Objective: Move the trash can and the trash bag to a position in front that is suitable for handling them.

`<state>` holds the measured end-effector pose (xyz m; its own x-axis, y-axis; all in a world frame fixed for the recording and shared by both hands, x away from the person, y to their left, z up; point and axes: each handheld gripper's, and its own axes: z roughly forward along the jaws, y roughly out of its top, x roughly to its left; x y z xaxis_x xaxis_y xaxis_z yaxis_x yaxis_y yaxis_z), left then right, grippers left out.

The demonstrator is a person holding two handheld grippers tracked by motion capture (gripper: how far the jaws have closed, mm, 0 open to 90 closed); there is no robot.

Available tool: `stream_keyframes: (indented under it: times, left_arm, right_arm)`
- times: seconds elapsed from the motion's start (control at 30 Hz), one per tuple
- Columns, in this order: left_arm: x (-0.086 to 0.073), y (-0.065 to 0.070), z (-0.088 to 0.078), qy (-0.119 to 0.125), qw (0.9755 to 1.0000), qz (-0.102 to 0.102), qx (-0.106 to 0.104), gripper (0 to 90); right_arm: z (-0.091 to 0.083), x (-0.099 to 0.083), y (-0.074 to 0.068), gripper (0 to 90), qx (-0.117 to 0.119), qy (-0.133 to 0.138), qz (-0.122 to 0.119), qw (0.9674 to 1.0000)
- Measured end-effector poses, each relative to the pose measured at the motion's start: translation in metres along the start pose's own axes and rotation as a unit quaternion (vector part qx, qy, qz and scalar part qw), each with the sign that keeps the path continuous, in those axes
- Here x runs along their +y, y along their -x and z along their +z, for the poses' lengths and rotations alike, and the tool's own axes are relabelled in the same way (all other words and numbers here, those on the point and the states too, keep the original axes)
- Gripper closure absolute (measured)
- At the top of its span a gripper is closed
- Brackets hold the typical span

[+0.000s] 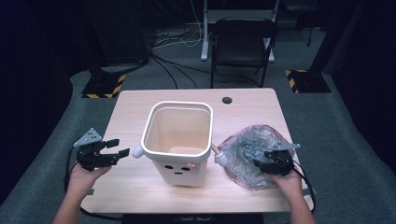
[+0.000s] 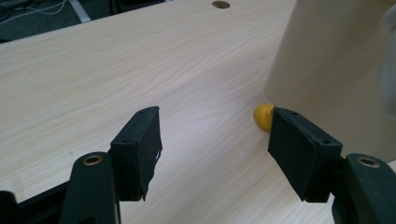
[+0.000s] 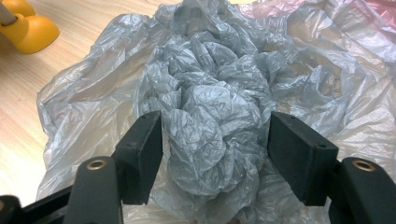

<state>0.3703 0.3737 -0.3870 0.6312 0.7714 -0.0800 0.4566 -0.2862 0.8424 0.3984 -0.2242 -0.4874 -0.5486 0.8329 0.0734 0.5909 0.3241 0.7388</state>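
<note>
Dim room, wooden worktop (image 1: 130, 105): right hand-held gripper (image 3: 215, 156) gapes over crumpled bag (image 3: 219, 107) for pickup; left hand-held gripper (image 2: 215, 154) open, empty, beside bin (image 1: 180, 140).

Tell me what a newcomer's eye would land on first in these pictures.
A cream plastic bin with a little face stands open-topped at the middle of the pale wooden table. To its right lies a crumpled grey translucent plastic bag, with the right tongs poised open over its bunched middle. The left tongs hang open near the bin's left side.
</note>
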Motion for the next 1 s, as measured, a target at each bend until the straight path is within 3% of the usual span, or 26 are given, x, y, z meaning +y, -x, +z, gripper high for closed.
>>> stream_keyframes:
  times: [0.43, 0.53, 0.7, 1.0]
  left_arm:
    - [0.027, 0.012, -0.01, 0.008, 0.9995, 0.032, -0.002, 33.9]
    - [0.03, 0.014, -0.011, 0.009, 0.9993, 0.035, -0.004, 33.9]
    - [0.036, 0.016, -0.013, 0.012, 0.9992, 0.039, -0.008, 33.9]
    - [0.042, 0.014, -0.016, 0.019, 0.9992, 0.034, -0.012, 33.9]
  right_arm:
    - [-0.001, 0.001, -0.002, 34.5, -0.003, 0.001, -0.001, 1.0]
    - [-0.003, 0.004, -0.006, 33.9, -0.011, 0.002, -0.018, 0.9998]
    - [-0.007, 0.01, -0.015, 33.0, -0.023, 0.013, -0.044, 0.9987]
    - [-0.019, 0.02, -0.023, 33.1, -0.009, 0.042, -0.043, 0.9981]
